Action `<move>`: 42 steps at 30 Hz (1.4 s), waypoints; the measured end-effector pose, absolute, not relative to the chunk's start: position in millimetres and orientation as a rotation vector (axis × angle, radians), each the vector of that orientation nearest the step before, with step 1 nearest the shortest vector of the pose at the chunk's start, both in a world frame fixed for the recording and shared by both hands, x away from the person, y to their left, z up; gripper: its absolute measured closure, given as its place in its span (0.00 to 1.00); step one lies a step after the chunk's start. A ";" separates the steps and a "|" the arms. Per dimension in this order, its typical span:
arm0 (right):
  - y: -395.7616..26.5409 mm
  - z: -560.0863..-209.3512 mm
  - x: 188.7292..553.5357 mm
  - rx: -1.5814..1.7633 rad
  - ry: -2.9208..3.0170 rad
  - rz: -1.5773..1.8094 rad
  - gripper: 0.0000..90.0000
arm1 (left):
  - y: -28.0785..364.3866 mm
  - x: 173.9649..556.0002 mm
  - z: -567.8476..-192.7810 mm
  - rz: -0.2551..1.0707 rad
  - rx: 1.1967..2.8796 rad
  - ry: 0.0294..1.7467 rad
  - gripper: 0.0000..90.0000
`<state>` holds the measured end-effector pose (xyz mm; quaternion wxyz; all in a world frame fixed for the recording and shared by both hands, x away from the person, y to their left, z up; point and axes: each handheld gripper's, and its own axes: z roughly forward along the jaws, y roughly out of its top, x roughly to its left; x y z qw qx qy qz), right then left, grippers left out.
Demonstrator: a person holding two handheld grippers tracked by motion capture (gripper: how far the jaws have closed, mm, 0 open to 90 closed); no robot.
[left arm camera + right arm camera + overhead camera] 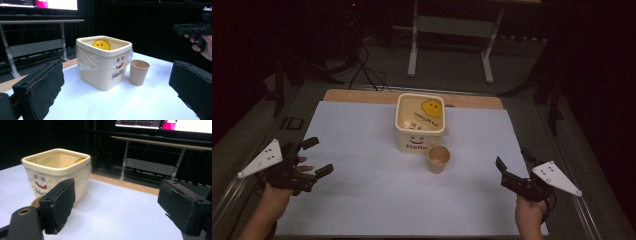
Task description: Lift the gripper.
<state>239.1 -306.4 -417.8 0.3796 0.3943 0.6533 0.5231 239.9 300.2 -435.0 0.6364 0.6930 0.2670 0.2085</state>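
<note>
Behind the right tool (116, 205), paper cup (36, 201) mostly hidden beside bin (58, 173), both tools wide, empty.

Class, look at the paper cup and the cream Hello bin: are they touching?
Apart. In the left gripper view, white table surface shows between the paper cup and the Hello bin.

Bin (103, 75): cream plastic, smooth, clear film liner. Cup (138, 72): matt tan paper. Table cover (377, 185): matt white sheet; wooden edge (357, 96) at 12 o'clock.
</note>
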 end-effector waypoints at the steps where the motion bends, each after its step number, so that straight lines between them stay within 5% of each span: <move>1: -305.4 -416.7 237.6 0.984 1.679 1.344 0.15 | 298.6 239.2 -434.8 0.468 1.592 0.593 0.01; 17: -302.5 -408.1 234.6 0.963 1.689 1.402 0.14 | 295.2 242.8 -402.9 0.324 1.643 0.604 0.01; 42: -297.3 -407.4 237.2 0.949 1.736 1.415 0.14 | 233.9 289.0 -353.4 0.199 1.811 0.454 0.01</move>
